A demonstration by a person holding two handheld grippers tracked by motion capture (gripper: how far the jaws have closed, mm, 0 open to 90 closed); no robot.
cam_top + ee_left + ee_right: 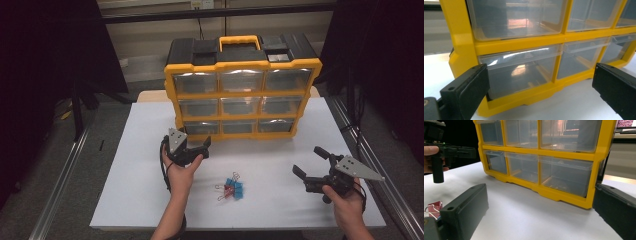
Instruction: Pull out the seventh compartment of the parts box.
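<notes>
Claws (195,148) (311,161) gape wide, left nearest the organizer's bottom-left drawer (519,70).

A white table top (150,195) stands on a grey floor (55,150), with metal rails (62,175) running along both sides. Behind it rises a pale panelled wall (150,30) — dark curtains (45,55) hang left and right, dimly lit.

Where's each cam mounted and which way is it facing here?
High view: above the person's side, facing forward and down on the white table, yellow drawer cabinet and binder clips; forearms, left gripper, right gripper.
Left gripper view: rides that gripper, facing the bottom-left drawer; own open jaws.
Right gripper view: low on the table, facing the cabinet; own open jaws.
All three share the cabinet.
</notes>
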